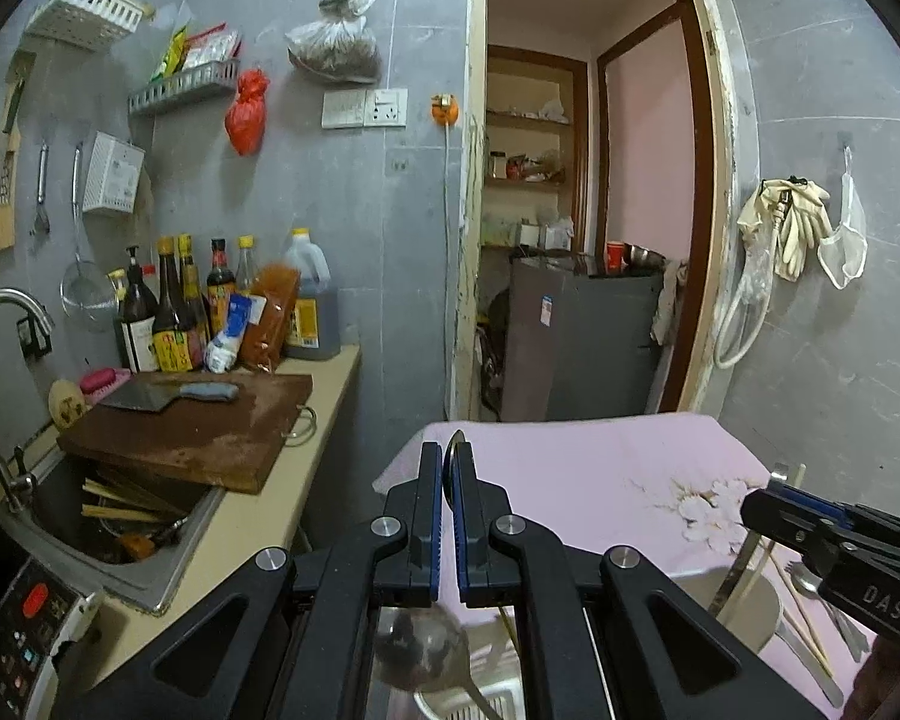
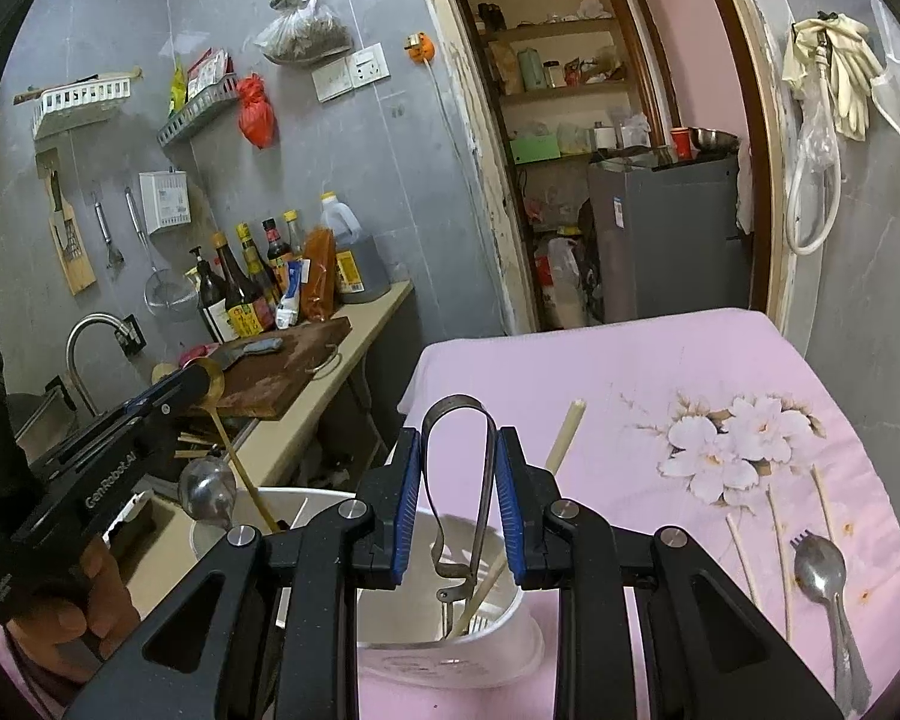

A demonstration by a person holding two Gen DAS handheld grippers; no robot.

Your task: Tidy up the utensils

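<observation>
My left gripper (image 1: 448, 462) is shut on a metal spoon (image 1: 426, 648), bowl end hanging down over the white utensil holder (image 1: 480, 702). In the right wrist view the left gripper (image 2: 192, 384) holds that spoon (image 2: 207, 492) above the holder (image 2: 450, 648). My right gripper (image 2: 457, 450) is shut on metal tongs (image 2: 456, 420), whose tips reach into the holder beside a chopstick (image 2: 564, 438). A spork (image 2: 822, 570) and chopsticks (image 2: 744, 564) lie on the pink floral tablecloth (image 2: 660, 360).
A counter on the left holds a cutting board with a cleaver (image 1: 168, 399), sauce bottles (image 1: 174, 306) and a sink (image 1: 114, 528) with a tap (image 1: 6, 312). A doorway (image 1: 588, 210) opens behind the table. Gloves (image 1: 792, 222) hang on the right wall.
</observation>
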